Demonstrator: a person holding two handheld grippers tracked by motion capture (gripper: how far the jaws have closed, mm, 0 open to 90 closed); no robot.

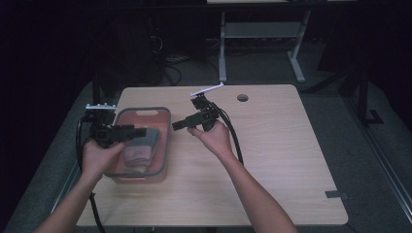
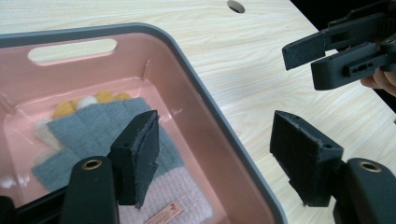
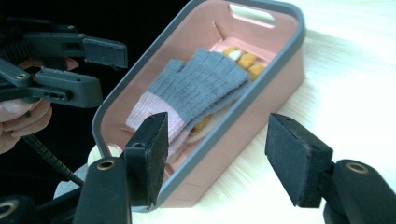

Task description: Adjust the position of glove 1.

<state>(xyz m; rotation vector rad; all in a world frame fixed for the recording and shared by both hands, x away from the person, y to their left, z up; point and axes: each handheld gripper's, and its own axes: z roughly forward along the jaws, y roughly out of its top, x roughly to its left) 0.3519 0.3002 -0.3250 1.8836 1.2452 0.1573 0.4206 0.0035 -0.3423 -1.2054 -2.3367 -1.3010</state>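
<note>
I see the grey glove (image 3: 201, 88) lying flat inside the pink bin (image 1: 163, 145), which sits at the left of the table (image 1: 272, 160) in the high view. In the right gripper view the glove rests in the middle of the frame, its pale pink cuff toward the lower left and yellow fingertips of a second glove (image 3: 245, 58) showing past it toward the bin's far end.

My left claw (image 1: 140, 132) hovers over the bin's left rim in the high view; in its own view the glove lies below and behind its left pad, at the lower left of the frame, with no contact. Its jaws stand wide and hold nothing.

My right claw (image 1: 179, 125) hangs just right of the bin's right rim, above the table, pointing toward the bin. In its own view the bin wall sits between its jaws, farther off and untouched. It too is wide apart and empty.
</note>
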